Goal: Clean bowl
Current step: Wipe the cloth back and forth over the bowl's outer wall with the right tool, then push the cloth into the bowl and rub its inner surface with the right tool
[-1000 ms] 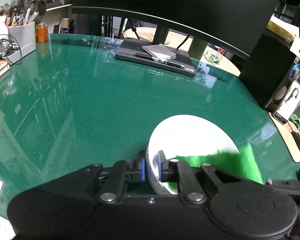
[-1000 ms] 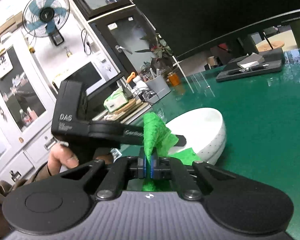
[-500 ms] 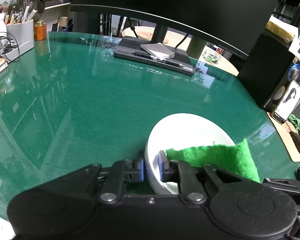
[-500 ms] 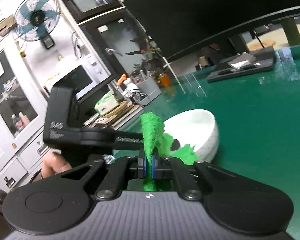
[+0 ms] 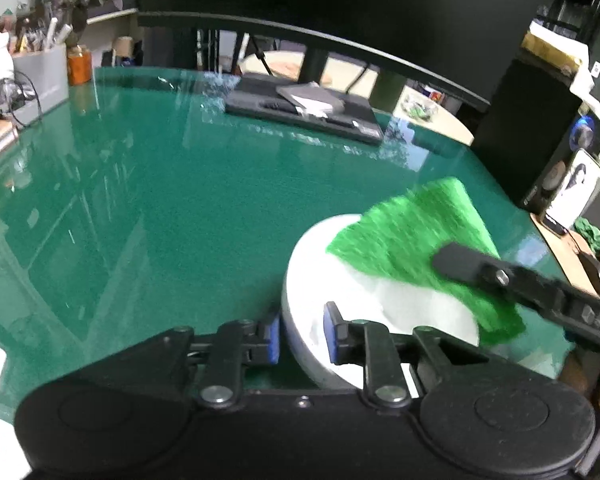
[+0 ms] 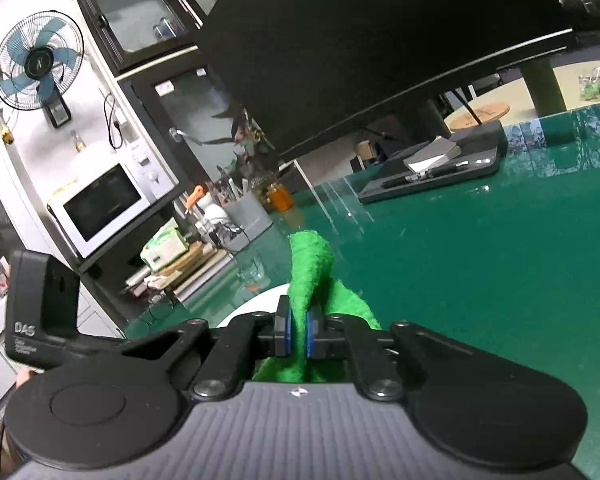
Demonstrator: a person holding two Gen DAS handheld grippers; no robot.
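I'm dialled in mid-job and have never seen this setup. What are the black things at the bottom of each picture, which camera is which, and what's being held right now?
There is no robot arm here. A person holds a handheld two-finger gripper in each hand, and each one carries a fisheye camera looking forward along its fingers. The black shapes at the bottom are those tools.

In the left wrist view, the left gripper is clamped on the near rim of the white bowl, one blue pad outside the wall and one inside. The bowl sits on the glossy green table.

In the right wrist view, the right gripper pinches a green scouring cloth between its pads. The left view shows that cloth over the bowl, blurred, so it seems to be wiping.

Further back are a dark tray with a pen and notepad, and a monitor.
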